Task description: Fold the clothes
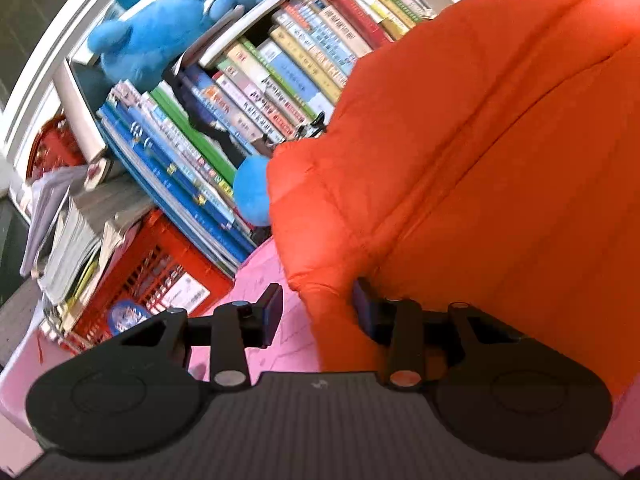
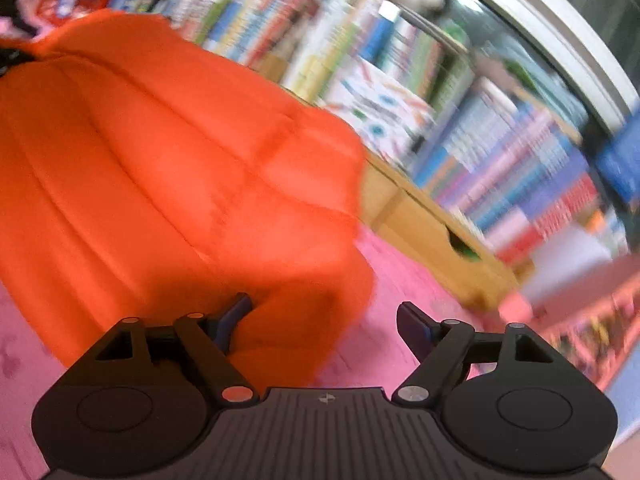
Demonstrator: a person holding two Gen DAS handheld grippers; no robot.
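Looking at this, both claws sit spread wide around the near corners of the orange jacket (image 1: 460, 152), which lies on the pink mat (image 1: 264, 276) straight ahead of them. The left claw (image 1: 316, 312) has puffy fabric bulging between its fingers but nothing pinched; same for the right claw (image 2: 324, 316). My worry: that slick quilted shell could squirt out when they close, or they'd grab just one layer. The books (image 1: 224, 120) right behind could also snag a lifted hem.
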